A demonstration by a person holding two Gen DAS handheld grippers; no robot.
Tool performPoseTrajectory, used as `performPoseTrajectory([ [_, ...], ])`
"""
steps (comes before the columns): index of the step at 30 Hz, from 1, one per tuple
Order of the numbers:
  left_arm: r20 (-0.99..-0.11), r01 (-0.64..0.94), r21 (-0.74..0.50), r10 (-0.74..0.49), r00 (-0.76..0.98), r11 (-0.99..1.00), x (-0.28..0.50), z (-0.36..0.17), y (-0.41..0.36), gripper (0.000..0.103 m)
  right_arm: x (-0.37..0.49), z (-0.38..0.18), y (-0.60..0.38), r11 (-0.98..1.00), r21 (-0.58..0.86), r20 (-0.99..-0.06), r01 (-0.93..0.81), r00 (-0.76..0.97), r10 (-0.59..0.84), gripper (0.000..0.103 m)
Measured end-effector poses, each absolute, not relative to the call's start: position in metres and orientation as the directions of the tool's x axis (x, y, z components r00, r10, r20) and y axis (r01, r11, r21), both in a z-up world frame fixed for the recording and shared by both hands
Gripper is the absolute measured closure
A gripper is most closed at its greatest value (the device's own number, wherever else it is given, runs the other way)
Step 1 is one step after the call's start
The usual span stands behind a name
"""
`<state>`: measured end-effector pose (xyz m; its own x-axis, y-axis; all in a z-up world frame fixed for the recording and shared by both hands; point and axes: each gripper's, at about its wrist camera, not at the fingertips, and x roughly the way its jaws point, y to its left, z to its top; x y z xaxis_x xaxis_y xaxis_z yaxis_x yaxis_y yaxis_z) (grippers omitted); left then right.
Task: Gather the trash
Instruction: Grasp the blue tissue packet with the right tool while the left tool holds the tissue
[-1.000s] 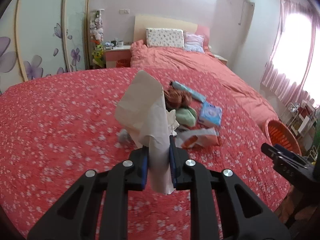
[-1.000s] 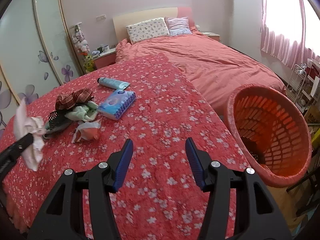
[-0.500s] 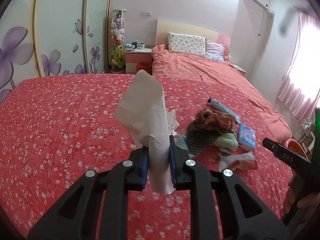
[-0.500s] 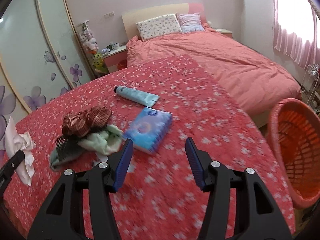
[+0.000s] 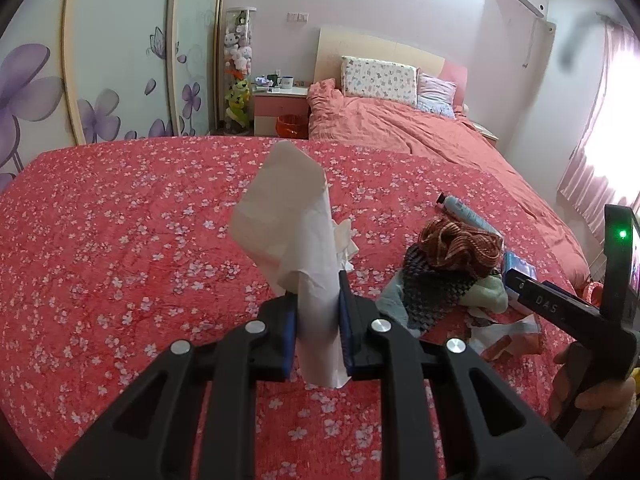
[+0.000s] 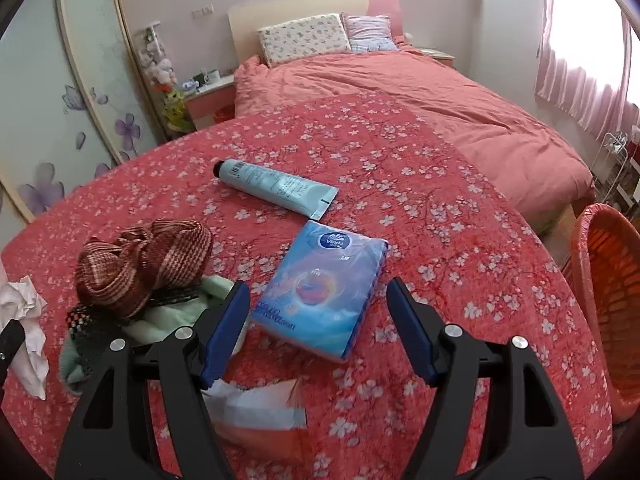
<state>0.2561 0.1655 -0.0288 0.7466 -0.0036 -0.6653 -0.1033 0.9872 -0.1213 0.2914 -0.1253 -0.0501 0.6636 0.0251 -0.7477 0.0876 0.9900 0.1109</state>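
My left gripper (image 5: 318, 304) is shut on a crumpled white tissue (image 5: 296, 220), which stands up above the red flowered bedspread (image 5: 120, 260). The same tissue (image 6: 24, 320) shows at the left edge of the right wrist view. My right gripper (image 6: 318, 292) hovers low over the bedspread, jaws opening wide, with no pad pressing on anything. A blue tissue pack (image 6: 332, 272) lies beyond and between its fingers. A torn orange-and-white wrapper (image 6: 260, 420) lies just under the left finger. The orange trash basket (image 6: 604, 300) stands off the bed's right side.
A pile of clothes (image 6: 144, 264) with a brown checked cloth on top lies left of the tissue pack. A pale blue tube (image 6: 276, 186) lies behind the pack. A second bed with pillows (image 6: 304, 36) lies beyond. A hand (image 5: 592, 392) holds the right gripper.
Both grippers have moved toward the pile of things on the bedspread. The right jaws stand wider apart, and the basket has slid to the right edge. The left still grips the tissue.
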Motion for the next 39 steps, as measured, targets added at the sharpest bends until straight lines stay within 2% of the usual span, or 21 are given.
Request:
performPoseTrajectory([
  [5,-0.674,-0.105,-0.125,-0.007,0.739,0.987,0.261,-0.035,0.166,0.085,0.294,-0.053,-0.127,0.997,0.043,-0.75,0.068,0.662,-0.013,0.033],
  [8,-0.675,-0.106,-0.124,-0.005,0.738,0.987,0.261,-0.036,0.166,0.085,0.29,-0.052,-0.141,0.996,0.02,-0.742,0.091,0.668,-0.046,0.041],
  [13,-0.679,-0.108,-0.126,-0.006,0.734,0.986,0.261,-0.039,0.166,0.085,0.289,-0.054,-0.167,0.99,0.094,-0.749,0.109,0.662,-0.002,0.041],
  [20,-0.682,-0.107,-0.126,-0.008,0.732,0.986,0.262,-0.04,0.166,0.085,0.299,-0.056,-0.159,0.993,0.095,-0.749,0.069,0.662,0.025,0.036],
  [25,-0.682,-0.104,-0.123,-0.008,0.731,0.987,0.263,-0.039,0.164,0.085,0.3,-0.06,-0.16,0.992,0.097,-0.769,0.077,0.639,0.025,0.036],
  [28,-0.682,-0.103,-0.124,-0.01,0.731,0.987,0.262,-0.038,0.162,0.085,0.299,-0.059,-0.159,0.994,0.075,-0.769,0.076,0.639,0.009,0.046],
  [39,-0.656,-0.065,-0.123,-0.032,0.754,0.99,0.248,-0.015,0.142,0.085,0.263,-0.038,-0.185,0.989,0.132,-0.719,0.071,0.694,0.046,0.051],
])
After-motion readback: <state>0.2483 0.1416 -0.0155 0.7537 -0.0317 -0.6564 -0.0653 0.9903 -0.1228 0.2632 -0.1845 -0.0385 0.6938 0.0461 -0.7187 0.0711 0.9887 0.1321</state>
